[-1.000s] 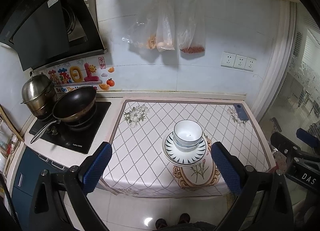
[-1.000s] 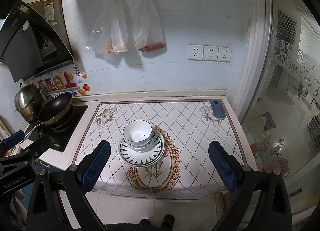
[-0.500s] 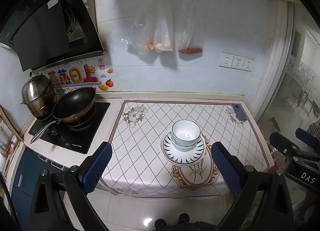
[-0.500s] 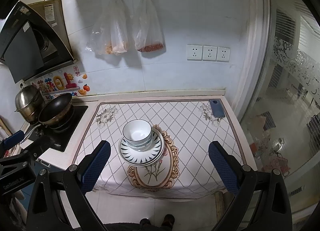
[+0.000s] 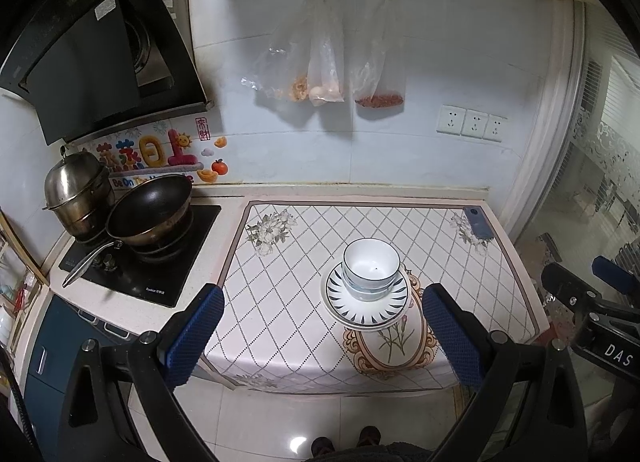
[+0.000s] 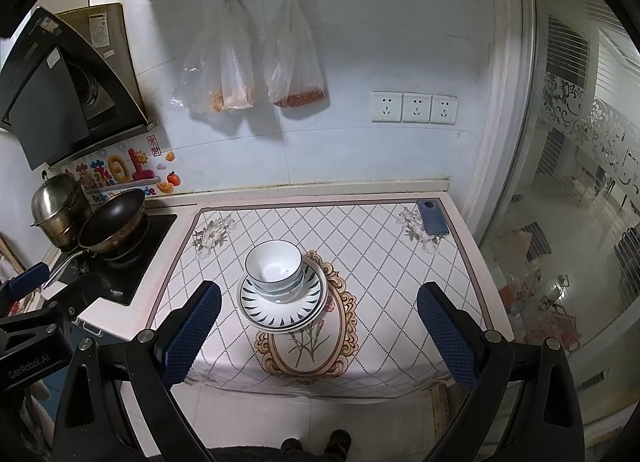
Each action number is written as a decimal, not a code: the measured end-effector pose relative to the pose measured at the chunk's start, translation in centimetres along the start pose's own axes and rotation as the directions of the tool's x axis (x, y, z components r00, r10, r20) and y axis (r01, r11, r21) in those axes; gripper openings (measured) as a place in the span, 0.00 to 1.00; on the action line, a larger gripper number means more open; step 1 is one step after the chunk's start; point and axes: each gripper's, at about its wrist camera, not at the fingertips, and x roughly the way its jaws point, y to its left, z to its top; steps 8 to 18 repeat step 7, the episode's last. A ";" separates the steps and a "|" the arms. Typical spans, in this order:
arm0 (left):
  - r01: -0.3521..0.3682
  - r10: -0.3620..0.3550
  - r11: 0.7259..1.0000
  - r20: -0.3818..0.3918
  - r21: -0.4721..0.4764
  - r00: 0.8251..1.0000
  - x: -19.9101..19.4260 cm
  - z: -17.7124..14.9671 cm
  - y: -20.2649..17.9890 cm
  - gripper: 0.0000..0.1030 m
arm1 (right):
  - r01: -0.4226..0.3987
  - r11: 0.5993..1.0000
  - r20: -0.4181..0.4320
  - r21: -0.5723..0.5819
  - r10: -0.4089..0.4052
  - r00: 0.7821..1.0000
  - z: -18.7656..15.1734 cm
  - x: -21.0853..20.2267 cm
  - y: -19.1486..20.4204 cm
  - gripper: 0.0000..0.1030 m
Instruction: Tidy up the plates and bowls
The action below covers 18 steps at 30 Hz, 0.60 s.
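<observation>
Stacked white bowls with blue rims (image 5: 371, 269) sit on stacked plates with a dark leaf pattern (image 5: 366, 310) in the middle of the counter's patterned mat (image 5: 280, 294). The same bowls (image 6: 273, 269) and plates (image 6: 282, 308) show in the right wrist view. My left gripper (image 5: 320, 336) is open and empty, held back from the counter above the floor. My right gripper (image 6: 318, 332) is also open and empty, likewise back from the counter's front edge. Neither touches the stack.
A black wok (image 5: 150, 211) and a steel pot (image 5: 78, 191) stand on the cooktop at the left. A blue phone (image 5: 478, 221) lies at the mat's far right corner. Plastic bags (image 5: 332, 49) hang on the wall. A glass door (image 6: 580, 181) is at the right.
Both views have drifted slightly; the stack sits a little higher and further left in the left wrist view. Both grippers stay open. The stack has not moved on the mat.
</observation>
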 end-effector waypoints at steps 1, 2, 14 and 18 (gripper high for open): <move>0.000 0.000 1.000 -0.001 0.002 1.000 -0.1 0.0 0.0 0.99 | 0.000 1.000 0.000 0.000 0.000 1.000 0.0 0.0 0.0 0.97; 0.000 0.000 1.000 0.000 0.002 1.000 -0.1 0.0 -0.1 0.99 | 0.002 1.000 0.000 -0.001 -0.002 1.000 0.0 0.0 0.0 0.97; 0.001 -0.001 1.000 0.002 0.001 1.000 -0.1 -0.1 0.0 0.99 | 0.004 1.000 0.002 0.001 -0.004 1.000 -0.1 0.0 0.0 0.97; 0.001 -0.001 1.000 0.002 0.001 1.000 -0.1 -0.1 0.0 0.99 | 0.004 1.000 0.002 0.001 -0.004 1.000 -0.1 0.0 0.0 0.97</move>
